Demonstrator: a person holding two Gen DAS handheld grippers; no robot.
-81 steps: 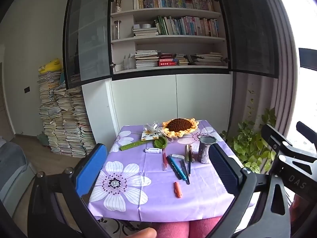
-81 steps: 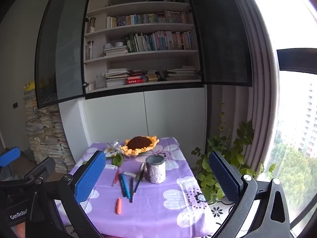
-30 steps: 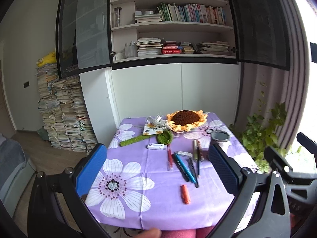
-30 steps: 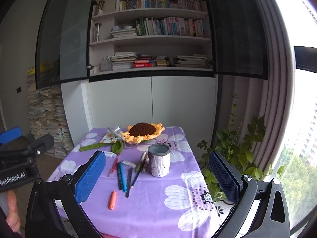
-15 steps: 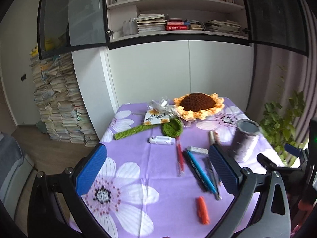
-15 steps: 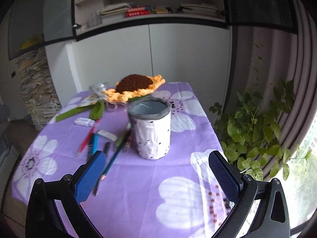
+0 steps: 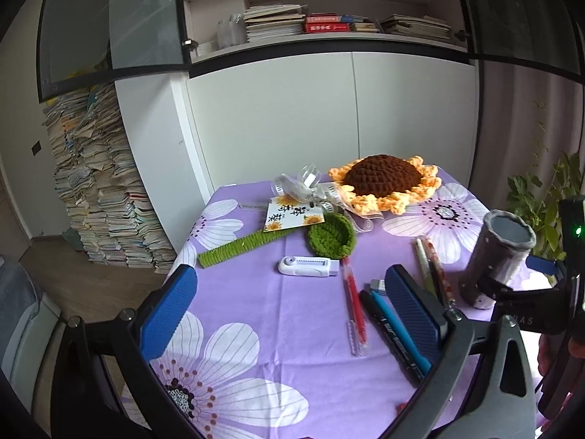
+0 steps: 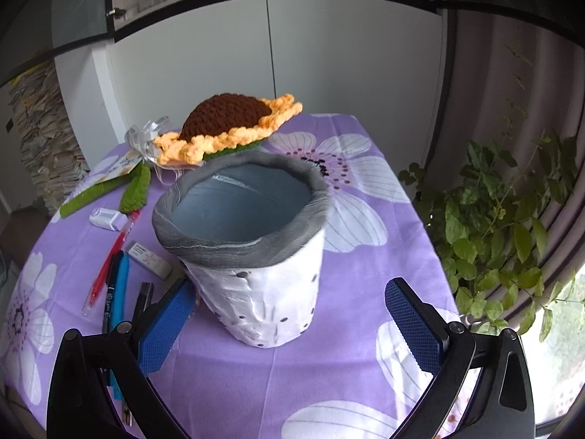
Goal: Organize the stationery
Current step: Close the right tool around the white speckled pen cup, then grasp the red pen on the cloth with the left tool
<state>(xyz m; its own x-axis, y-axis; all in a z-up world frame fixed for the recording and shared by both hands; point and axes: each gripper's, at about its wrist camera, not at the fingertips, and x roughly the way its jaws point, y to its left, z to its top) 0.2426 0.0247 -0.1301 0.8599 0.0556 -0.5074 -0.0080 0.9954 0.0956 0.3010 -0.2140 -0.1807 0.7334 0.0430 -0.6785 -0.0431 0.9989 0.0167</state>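
Item 1. Right tongs (image 8: 289, 323): spread wide, nothing gripped; we carry them low and close so the blue pads (image 8: 166, 325) flank the base of the pen pot (image 8: 256, 256) on either side, apart from its wall. We judge this the approach to seizing or steadying the pot.

Item 2. Left tongs (image 7: 289, 314): likewise released and empty; we hold them above the near half of the tabletop (image 7: 237, 300), facing the loose pens, presumably ready to collect them.

Item 3. Pen pot: white body with dark dots and a grey folded rim, standing on the right side of the tabletop; it reads slightly tilted, though the lens may account for that. Contents: none seen; the pale interior shows bare as far down as we can look.

Item 4. Stationery, all lying flat outside the pot, to its left: red pen (image 7: 353, 303), black marker (image 7: 387, 333) and blue pen (image 7: 396, 323) side by side; eraser (image 8: 150, 259) just beside the pot's base; further pens (image 7: 433, 269) near the pot; white correction tape (image 7: 307, 267) beyond them. None is yet stowed.

Item 5. Farther back, not stationery: green crochet leaf (image 7: 332, 236) and stem (image 7: 245, 247), printed card (image 7: 292, 216), clear ribbon (image 7: 303, 183), crochet sunflower (image 7: 384, 183) at the far edge
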